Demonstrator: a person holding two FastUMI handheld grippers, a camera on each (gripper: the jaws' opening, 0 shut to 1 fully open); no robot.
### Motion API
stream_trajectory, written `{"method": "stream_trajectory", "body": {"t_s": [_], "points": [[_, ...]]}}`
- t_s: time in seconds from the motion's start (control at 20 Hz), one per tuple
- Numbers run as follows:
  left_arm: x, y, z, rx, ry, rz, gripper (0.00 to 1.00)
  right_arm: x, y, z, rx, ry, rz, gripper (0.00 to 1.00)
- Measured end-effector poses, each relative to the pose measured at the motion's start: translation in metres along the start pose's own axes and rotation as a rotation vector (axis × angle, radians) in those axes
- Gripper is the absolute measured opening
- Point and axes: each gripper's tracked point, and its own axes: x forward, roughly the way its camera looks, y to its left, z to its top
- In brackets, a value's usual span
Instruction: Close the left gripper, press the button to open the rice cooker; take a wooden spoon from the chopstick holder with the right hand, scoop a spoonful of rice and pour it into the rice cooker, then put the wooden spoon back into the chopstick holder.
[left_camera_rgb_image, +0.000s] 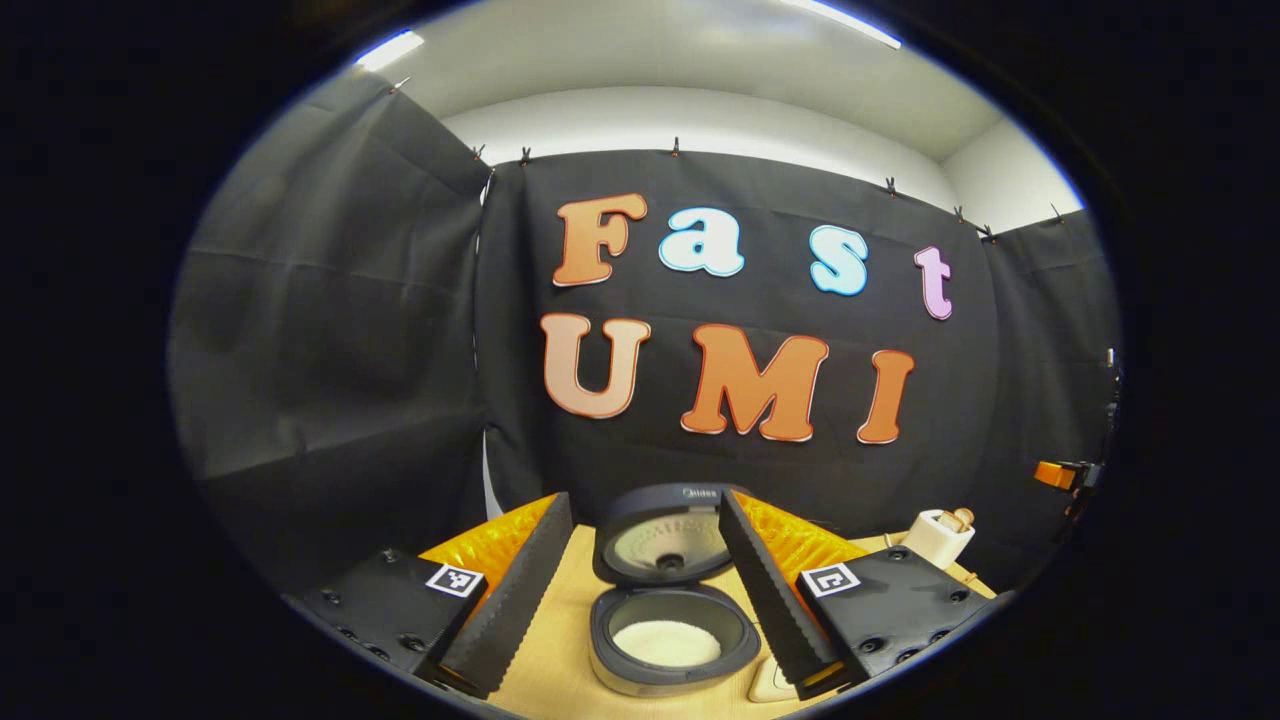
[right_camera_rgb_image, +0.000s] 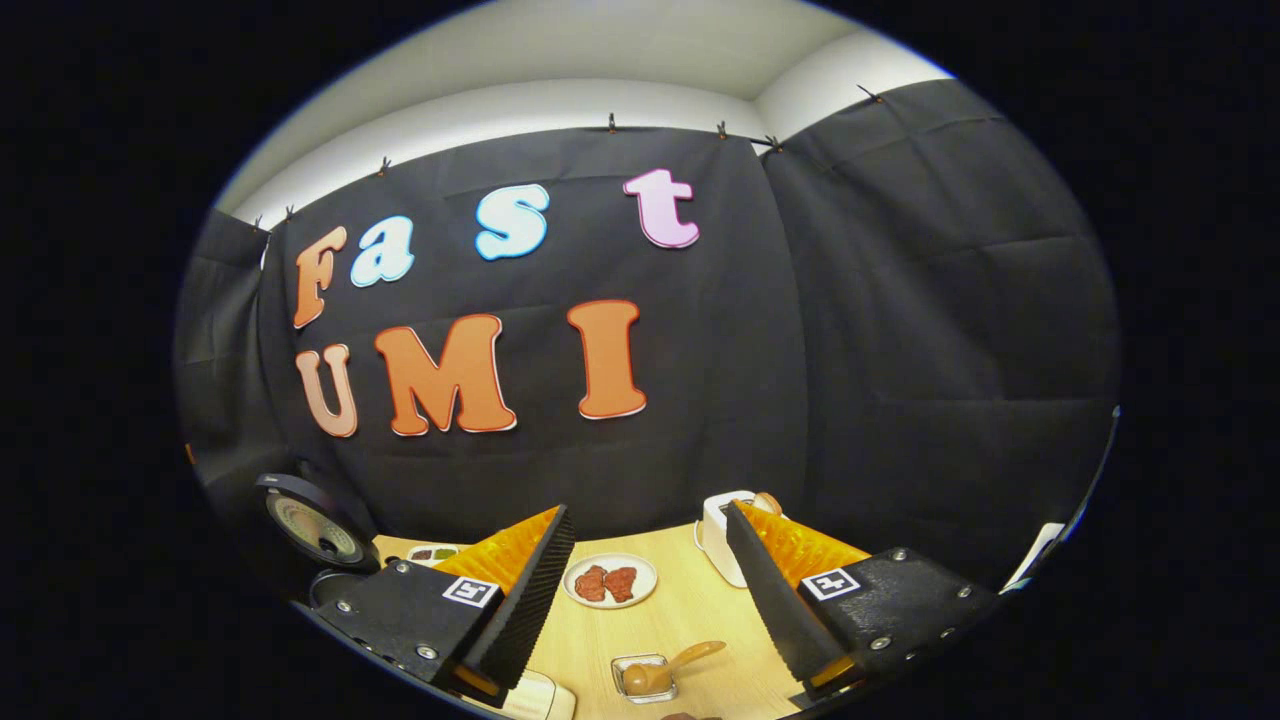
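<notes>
1. Rice cooker, dark round with lid raised (left_camera_rgb_image: 668, 620) — white rice inside, between the spread fingers of the left gripper (left_camera_rgb_image: 645, 590).
2. Wooden spoon (right_camera_rgb_image: 668, 668) rests in a small clear dish — below and ahead of the right gripper (right_camera_rgb_image: 650, 600), released; handle slants up-right.

Left gripper view: rice cooker (left_camera_rgb_image: 672, 625) set on table (left_camera_rgb_image: 560, 640) before back wall, lid (left_camera_rgb_image: 665, 545) raised upright behind pot, rice (left_camera_rgb_image: 666, 643) held inside pot. Chopstick holder (left_camera_rgb_image: 937, 537) placed farther right. Right gripper view: plate (right_camera_rgb_image: 610, 581) laid mid-table, chopstick holder to its right, small dish (right_camera_rgb_image: 645, 677) nearer camera, wooden spoon (right_camera_rgb_image: 672, 665) resting in dish, handle angled up-right.
</notes>
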Motion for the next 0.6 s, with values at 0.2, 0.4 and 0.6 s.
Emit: {"method": "stream_trajectory", "body": {"t_s": [0.2, 0.4, 0.6], "points": [[0.061, -0.013, 0.041, -0.012, -0.008, -0.030, 1.00, -0.014, 0.026, 0.018, -0.027, -0.019, 0.049, 0.95], [0.117, -0.026, 0.066, 0.011, -0.010, -0.049, 0.99, -0.019, 0.032, 0.018, -0.070, -0.014, 0.064, 0.95], [0.166, -0.042, 0.058, 0.060, 0.032, -0.060, 0.98, -0.025, 0.039, 0.021, -0.094, -0.011, 0.075, 0.95]]}}
